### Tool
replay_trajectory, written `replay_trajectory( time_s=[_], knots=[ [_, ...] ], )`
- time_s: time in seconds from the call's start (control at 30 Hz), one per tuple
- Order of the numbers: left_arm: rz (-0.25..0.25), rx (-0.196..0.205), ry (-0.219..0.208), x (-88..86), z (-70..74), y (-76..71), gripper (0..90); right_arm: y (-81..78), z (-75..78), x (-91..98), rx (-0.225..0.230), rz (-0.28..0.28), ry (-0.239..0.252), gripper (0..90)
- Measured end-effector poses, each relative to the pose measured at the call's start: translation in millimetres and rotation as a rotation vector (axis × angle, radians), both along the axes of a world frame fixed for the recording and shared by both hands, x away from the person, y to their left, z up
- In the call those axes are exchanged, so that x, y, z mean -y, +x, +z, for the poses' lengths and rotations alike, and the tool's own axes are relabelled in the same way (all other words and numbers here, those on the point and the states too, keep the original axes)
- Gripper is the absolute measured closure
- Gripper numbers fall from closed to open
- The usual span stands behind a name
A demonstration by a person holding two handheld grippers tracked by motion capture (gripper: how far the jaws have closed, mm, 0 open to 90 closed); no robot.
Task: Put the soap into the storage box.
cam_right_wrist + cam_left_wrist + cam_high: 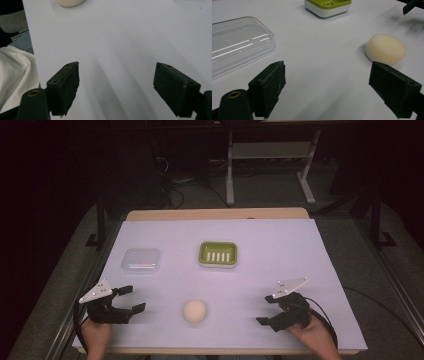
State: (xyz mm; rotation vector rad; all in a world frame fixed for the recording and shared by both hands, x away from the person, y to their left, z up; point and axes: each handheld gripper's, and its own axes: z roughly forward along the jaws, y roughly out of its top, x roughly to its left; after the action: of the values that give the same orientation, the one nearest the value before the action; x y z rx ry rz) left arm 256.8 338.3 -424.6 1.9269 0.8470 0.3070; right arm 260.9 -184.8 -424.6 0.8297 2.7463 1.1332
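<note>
both the left gripper (131, 299) and right gripper (267, 309) hover with jaws apart beside the round soap (194, 311) lying near the table's front edge, which, being smooth, could squirt sideways under an off-centre pinch.

round cream soap (194, 311), lying flat, near table edge

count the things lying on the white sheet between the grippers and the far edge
3: a round cream soap near the front between the grippers, a clear plastic lid at far left, a green soap dish at far centre.
</note>
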Motion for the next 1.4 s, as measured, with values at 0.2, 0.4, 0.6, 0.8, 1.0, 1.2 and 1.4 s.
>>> replay_trajectory(
  time_s=[0.2, 0.4, 0.6, 0.8, 1.0, 1.2, 1.4],
  knots=[
    [0.000, 0.002, -0.005, 0.7, -0.1, -0.8, 13.2, 2.6, 5.7, -9.3, -0.040, 0.023, 0.000, 21.9],
    [0.003, 0.001, -0.014, -0.6, 0.0, -0.4, 13.2, 10.5, 13.6, -20.6, -0.042, 0.045, 0.006, 21.3],
    [-0.011, 0.008, -0.022, -0.2, 1.1, -0.8, 13.2, 10.1, 19.1, -44.0, 0.014, 0.102, 0.003, 22.2],
    [-0.015, 0.011, -0.029, -0.5, 1.5, -1.1, 13.3, 13.6, 21.2, -61.7, 0.018, 0.152, -0.019, 22.6],
    [-0.013, 0.011, -0.028, -0.7, 1.6, -1.1, 13.2, 15.0, 21.9, -80.6, 0.015, 0.203, -0.045, 19.7],
    [-0.012, 0.011, -0.027, 0.0, 1.3, -1.0, 13.3, 17.7, 22.5, -93.5, 0.034, 0.229, -0.064, 18.9],
    [-0.009, 0.008, -0.026, -1.2, 0.9, -0.2, 13.3, 20.3, 25.7, -105.8, 0.052, 0.236, -0.079, 17.5]
  ],
)
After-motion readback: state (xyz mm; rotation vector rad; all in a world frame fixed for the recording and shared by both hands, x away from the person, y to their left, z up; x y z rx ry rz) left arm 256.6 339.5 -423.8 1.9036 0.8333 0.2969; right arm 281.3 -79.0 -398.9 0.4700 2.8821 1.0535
